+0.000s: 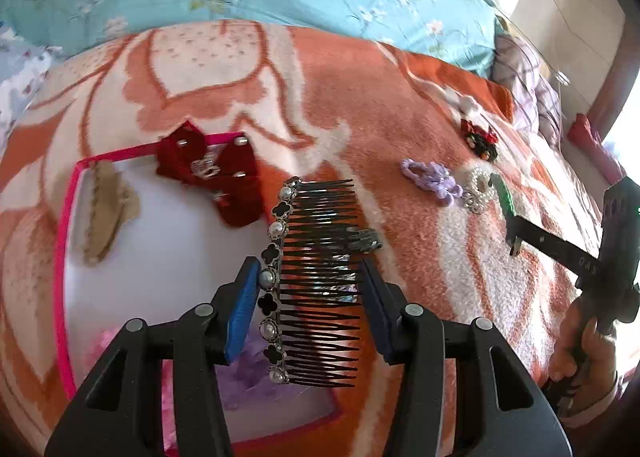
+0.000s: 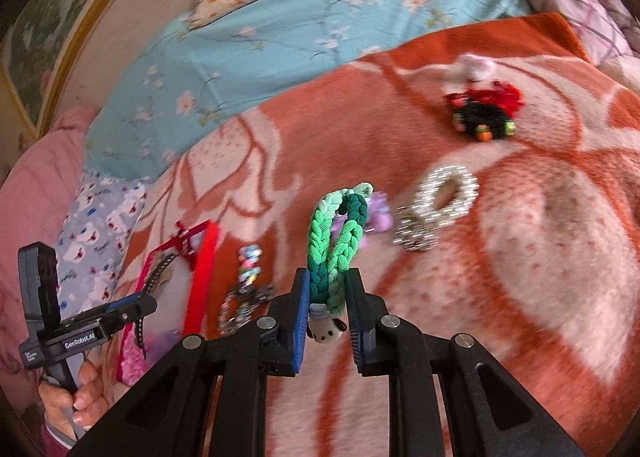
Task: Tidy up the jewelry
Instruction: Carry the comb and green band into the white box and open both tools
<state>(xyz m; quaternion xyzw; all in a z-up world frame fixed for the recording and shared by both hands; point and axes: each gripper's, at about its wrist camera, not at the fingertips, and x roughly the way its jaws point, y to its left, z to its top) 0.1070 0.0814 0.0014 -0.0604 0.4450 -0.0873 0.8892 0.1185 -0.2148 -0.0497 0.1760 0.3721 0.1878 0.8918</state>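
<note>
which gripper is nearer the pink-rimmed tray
Left. The left gripper, jaws shut on the comb, hangs over the pink-rimmed tray; the right gripper is off to its side.

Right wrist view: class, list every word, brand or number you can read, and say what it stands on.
"GenRobot.AI": white letters on the black body of the left hand-held gripper.
Small white print on its grip: too small to read.
White marks on the right hand-held gripper, in the left wrist view: blurred, unreadable.

Green braided hair tie (image 2: 334, 245); black comb (image 1: 316, 281); orange-white blanket (image 1: 400, 97); pink-rimmed box (image 1: 64, 225).
</note>
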